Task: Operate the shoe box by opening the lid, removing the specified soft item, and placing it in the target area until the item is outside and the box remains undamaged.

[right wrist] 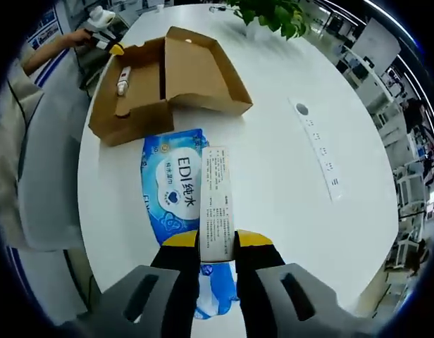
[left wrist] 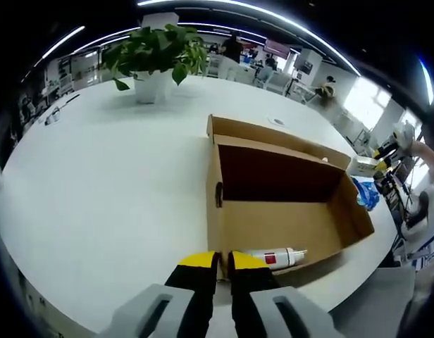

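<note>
The brown cardboard shoe box stands open on the white table, its lid folded back. A white tube with a red label lies inside against the near wall. My left gripper is at the box's near corner, jaws closed on the wall's edge. In the right gripper view the box lies farther off. My right gripper is shut on a slim white printed carton. Under it a blue wet-wipes pack lies flat on the table outside the box.
A potted green plant stands at the far side of the table. A white power strip lies to the right of the pack. A person's sleeve and body are along the table edge. Office desks stand beyond.
</note>
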`<state>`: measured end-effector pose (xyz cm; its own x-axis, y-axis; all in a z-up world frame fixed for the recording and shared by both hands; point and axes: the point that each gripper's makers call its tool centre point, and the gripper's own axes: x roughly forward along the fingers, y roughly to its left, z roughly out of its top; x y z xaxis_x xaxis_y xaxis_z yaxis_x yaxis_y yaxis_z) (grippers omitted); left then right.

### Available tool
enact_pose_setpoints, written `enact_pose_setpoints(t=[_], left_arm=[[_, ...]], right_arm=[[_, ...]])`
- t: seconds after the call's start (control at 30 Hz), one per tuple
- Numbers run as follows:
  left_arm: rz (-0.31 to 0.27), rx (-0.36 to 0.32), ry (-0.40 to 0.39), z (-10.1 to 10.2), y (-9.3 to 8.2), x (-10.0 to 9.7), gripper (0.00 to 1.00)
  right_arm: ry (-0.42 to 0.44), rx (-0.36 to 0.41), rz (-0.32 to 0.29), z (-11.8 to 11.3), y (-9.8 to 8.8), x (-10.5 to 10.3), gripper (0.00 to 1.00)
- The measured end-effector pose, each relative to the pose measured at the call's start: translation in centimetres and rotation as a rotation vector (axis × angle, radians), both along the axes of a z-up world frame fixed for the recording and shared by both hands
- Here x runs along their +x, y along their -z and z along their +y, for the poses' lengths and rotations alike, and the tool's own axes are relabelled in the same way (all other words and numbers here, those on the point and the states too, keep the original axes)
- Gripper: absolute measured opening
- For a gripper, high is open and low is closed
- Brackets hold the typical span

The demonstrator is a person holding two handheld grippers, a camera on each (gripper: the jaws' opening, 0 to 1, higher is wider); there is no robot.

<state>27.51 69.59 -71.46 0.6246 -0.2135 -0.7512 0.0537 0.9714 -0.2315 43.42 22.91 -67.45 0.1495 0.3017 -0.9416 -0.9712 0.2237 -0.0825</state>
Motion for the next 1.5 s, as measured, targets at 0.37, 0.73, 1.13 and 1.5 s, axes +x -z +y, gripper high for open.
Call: enact_pose_setpoints(t=[0.37, 0.73, 1.13, 1.5], left_arm=[[0.005, -0.008, 0.004, 0.1, 0.1, 0.1, 0.06], [0.009, -0.003, 0.01, 0.3, 0.2, 0.2, 0.06], [0.01, 0.002, 0.018, 0.1, 0.2, 0.2, 0.07], [0.013, 0.002, 0.022, -0.1, 0.1, 0.2, 0.07]], right_arm=[[0.008, -0.072, -0.007, -2.5, 1.3, 1.4, 0.16], [0.007, -0.13, 0.005, -4.7, 2.6, 2.3, 0.16], [-0.01, -0.213, 0.03, -7.6, 4.1, 2.2, 0.16], [-0.09, -0.338, -0.005, -10.7, 5.6, 3.0, 0.16]])
